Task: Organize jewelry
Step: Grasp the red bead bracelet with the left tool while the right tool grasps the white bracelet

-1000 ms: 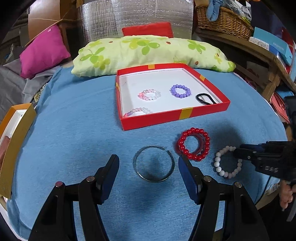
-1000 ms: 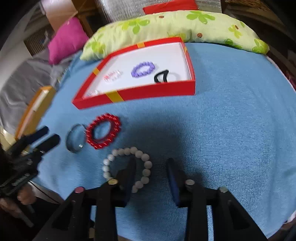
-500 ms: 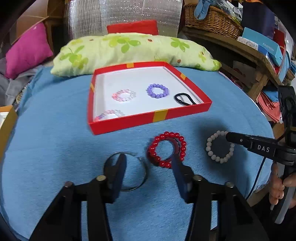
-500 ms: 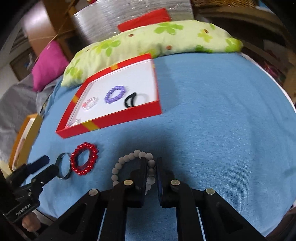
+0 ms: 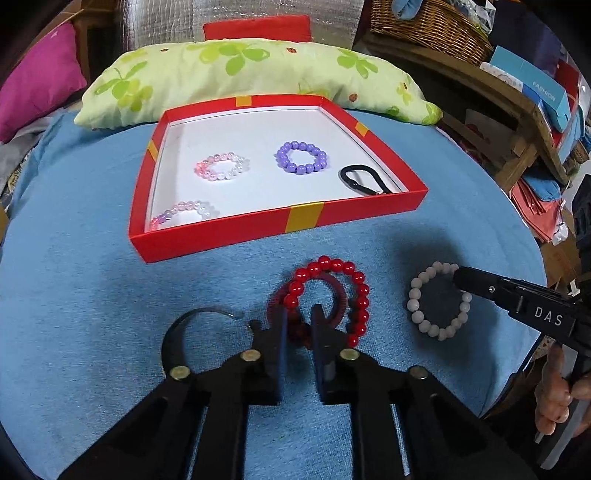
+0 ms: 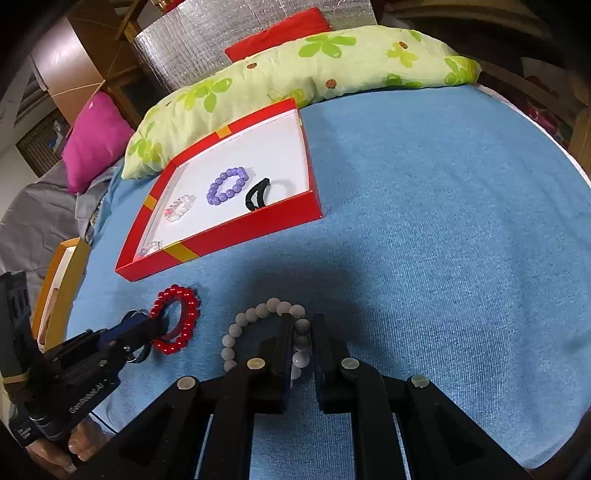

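Note:
My left gripper (image 5: 298, 325) is shut on the near side of the red bead bracelet (image 5: 354, 280), which lies on the blue cloth with a red spiral band. My right gripper (image 6: 303, 332) is shut on the right side of the white bead bracelet (image 6: 255, 314); it also shows in the left wrist view (image 5: 417, 295). A thin metal bangle (image 5: 173, 332) lies left of the left gripper. The red tray (image 5: 229, 240) beyond holds a purple bracelet (image 5: 301, 158), two pink-white bracelets (image 5: 221, 167) and a black hair tie (image 5: 364, 180).
A green flowered pillow (image 5: 236, 70) lies behind the tray, a pink cushion (image 5: 37, 81) at far left. An orange box (image 6: 62, 280) sits at the left edge of the round blue table (image 6: 443, 221). Shelves and a wicker basket (image 5: 428, 26) stand at the right.
Both grippers have moved forward and closed: the left shifted right from the bangle onto the red bracelet, the right closed on the white bracelet.

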